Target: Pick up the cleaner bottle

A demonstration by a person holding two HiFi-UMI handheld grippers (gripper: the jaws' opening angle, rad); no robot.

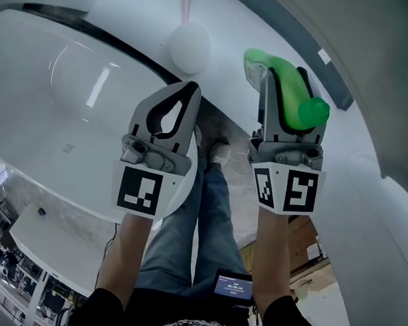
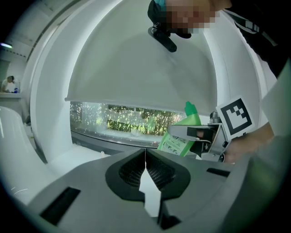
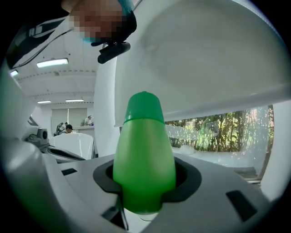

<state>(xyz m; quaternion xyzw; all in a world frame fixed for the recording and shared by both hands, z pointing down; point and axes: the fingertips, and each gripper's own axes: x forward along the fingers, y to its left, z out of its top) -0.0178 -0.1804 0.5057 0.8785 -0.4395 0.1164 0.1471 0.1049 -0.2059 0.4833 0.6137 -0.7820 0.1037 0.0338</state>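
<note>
The green cleaner bottle (image 1: 288,88) is held clear of every surface, and my right gripper (image 1: 285,78) is shut on it. In the right gripper view the bottle (image 3: 144,154) fills the space between the jaws, its green cap pointing away from the camera. My left gripper (image 1: 190,92) hangs beside it on the left, shut with nothing in it. In the left gripper view its jaws meet along a thin seam at the left gripper's tip (image 2: 145,157). The bottle (image 2: 179,136), with a printed label, shows at the right, held in the right gripper (image 2: 200,134).
A large glossy white curved surface (image 1: 59,87) lies to the left below the grippers, and another white curved body (image 1: 382,219) to the right. A round white object (image 1: 189,45) sits ahead. The person's legs and shoes (image 1: 218,153) stand between them. A window with greenery (image 2: 127,119) lies beyond.
</note>
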